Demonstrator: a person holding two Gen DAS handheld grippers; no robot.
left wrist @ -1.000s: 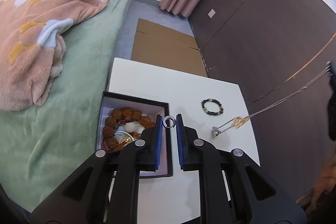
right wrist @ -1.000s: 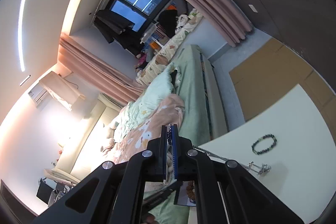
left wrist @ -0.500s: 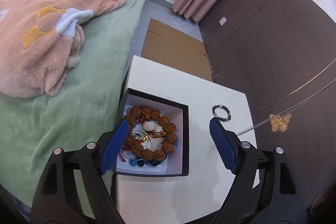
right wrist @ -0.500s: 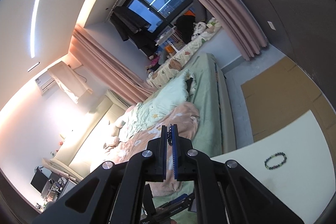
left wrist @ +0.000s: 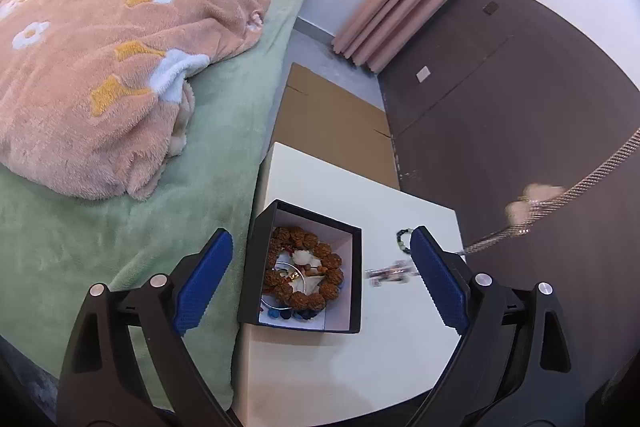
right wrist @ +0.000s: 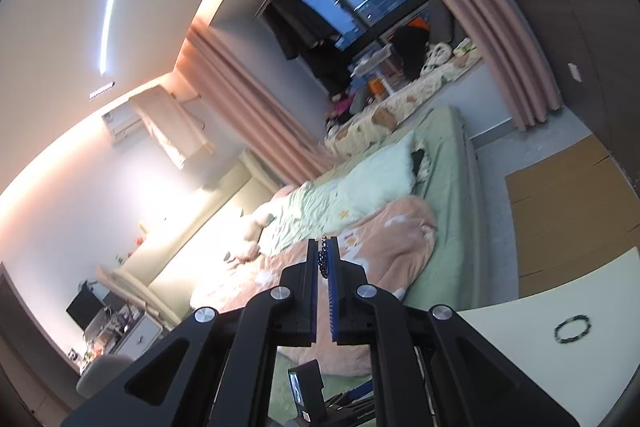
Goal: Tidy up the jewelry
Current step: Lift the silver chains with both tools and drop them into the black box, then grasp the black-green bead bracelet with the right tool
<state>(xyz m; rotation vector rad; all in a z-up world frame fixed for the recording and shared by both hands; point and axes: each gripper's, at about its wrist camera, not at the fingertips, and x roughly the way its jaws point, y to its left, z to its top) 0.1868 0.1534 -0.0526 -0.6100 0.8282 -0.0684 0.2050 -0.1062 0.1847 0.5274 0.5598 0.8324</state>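
A black jewelry box point(left wrist: 249, 275) with a white lining sits on the white table point(left wrist: 360, 367). It holds a brown bead bracelet point(left wrist: 332, 263), a thin silver ring and small bits. My left gripper point(left wrist: 320, 267) hovers above the box, its jaws opening wide and gripping nothing. A dark bead bracelet point(left wrist: 402, 239) lies on the table, partly behind the right finger. My right gripper point(right wrist: 324, 259) is shut on a silver necklace chain point(left wrist: 592, 175). The chain hangs in the air with a blurred amber pendant point(left wrist: 532, 203), and its lower end point(left wrist: 390, 273) swings just over the table.
A bed with a green sheet point(left wrist: 120, 227) and a pink fleece blanket point(left wrist: 100, 67) runs along the table's left edge. Flat cardboard point(left wrist: 332, 123) lies on the floor beyond the table. A dark panelled wall point(left wrist: 520, 87) stands on the right. The dark bead bracelet point(right wrist: 572, 327) also shows in the right wrist view.
My left gripper opened wide, let go of the small silver ring and pulled back above the box. My right gripper rose, lifting the necklace off the table.
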